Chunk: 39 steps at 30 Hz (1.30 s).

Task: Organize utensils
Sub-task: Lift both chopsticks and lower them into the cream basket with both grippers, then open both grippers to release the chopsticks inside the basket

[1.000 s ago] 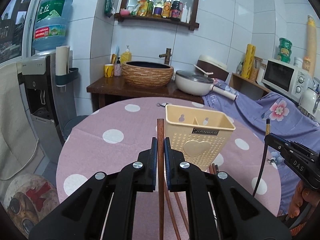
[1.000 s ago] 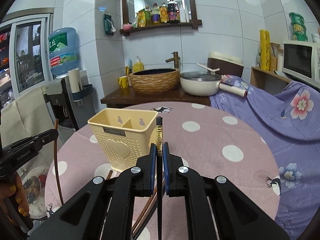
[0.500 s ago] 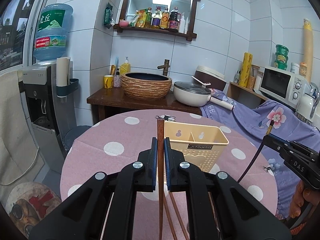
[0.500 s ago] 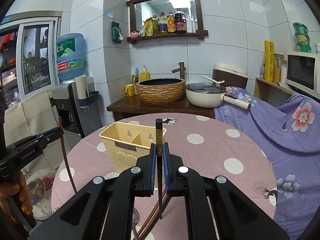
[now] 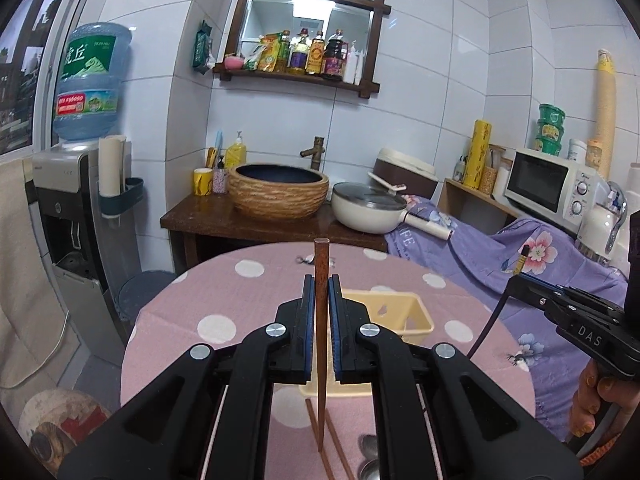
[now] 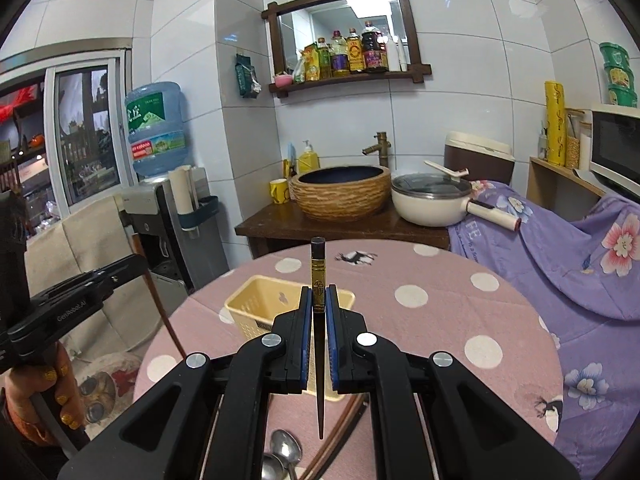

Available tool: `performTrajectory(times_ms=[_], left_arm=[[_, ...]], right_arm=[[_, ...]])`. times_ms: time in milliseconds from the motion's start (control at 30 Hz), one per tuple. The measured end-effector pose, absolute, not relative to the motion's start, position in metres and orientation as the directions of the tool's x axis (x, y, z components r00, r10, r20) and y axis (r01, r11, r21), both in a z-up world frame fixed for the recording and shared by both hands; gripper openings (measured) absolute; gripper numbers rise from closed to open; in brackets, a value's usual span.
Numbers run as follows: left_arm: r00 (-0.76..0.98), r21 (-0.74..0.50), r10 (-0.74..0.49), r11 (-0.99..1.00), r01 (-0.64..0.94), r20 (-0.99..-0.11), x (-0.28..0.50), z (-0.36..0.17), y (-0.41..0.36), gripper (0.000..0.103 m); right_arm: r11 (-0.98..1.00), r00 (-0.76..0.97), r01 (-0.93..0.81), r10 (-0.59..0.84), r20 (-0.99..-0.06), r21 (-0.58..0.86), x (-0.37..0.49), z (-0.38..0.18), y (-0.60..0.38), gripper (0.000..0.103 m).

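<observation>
My left gripper is shut on a brown wooden chopstick held upright, its tip hanging above the table. My right gripper is shut on a black chopstick with a gold band, also upright. Both hang above the cream utensil holder, which stands on the pink polka-dot table just beyond the fingers. More brown chopsticks and metal spoons lie on the cloth near me. The right gripper shows at the left wrist view's right edge, the left gripper at the right wrist view's left edge.
Behind the round table stands a wooden counter with a woven basin and a white pot. A water dispenser is at the left, a purple flowered cloth and microwave at the right. A hand holds the left tool.
Both grippers have risen with their chopsticks, so the utensil holder now sits lower and smaller in both views. The jaws have stayed shut.
</observation>
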State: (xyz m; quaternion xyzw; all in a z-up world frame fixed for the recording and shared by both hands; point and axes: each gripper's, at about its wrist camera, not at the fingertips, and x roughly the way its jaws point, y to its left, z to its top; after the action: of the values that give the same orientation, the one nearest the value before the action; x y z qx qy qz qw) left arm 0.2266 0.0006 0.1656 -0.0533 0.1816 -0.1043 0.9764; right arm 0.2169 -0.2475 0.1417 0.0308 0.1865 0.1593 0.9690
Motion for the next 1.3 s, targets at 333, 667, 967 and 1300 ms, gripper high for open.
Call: performTrajectory(times_ms=[333, 667, 967, 1300], left_arm=[[0.958, -0.101, -0.2, 0.978, 0.182, -0.205, 0.261, 0.275, -0.017, 0.007], [0.949, -0.126, -0.159, 0.984, 0.129, -0.271, 0.322, 0.24, -0.029, 0.007], [0.904, -0.151, -0.173, 0.981, 0.123, -0.391, 0.343, 0.161, -0.033, 0.007], [0.876, -0.157, -0.173, 0.981, 0.114, -0.45, 0.353, 0.122, -0.038, 0.007]], right_arm=[[0.947, 0.924, -0.293, 0.315, -0.217, 0.13, 0.243, 0.239, -0.24, 0.007], [0.966, 0.922, -0.23, 0.256, -0.29, 0.121, 0.287, 0.192, -0.228, 0.007], [0.967, 0.892, -0.21, 0.25, -0.377, 0.143, 0.304, 0.138, -0.225, 0.007], [0.969, 0.875, -0.195, 0.241, -0.419, 0.149, 0.312, 0.114, -0.226, 0.007]])
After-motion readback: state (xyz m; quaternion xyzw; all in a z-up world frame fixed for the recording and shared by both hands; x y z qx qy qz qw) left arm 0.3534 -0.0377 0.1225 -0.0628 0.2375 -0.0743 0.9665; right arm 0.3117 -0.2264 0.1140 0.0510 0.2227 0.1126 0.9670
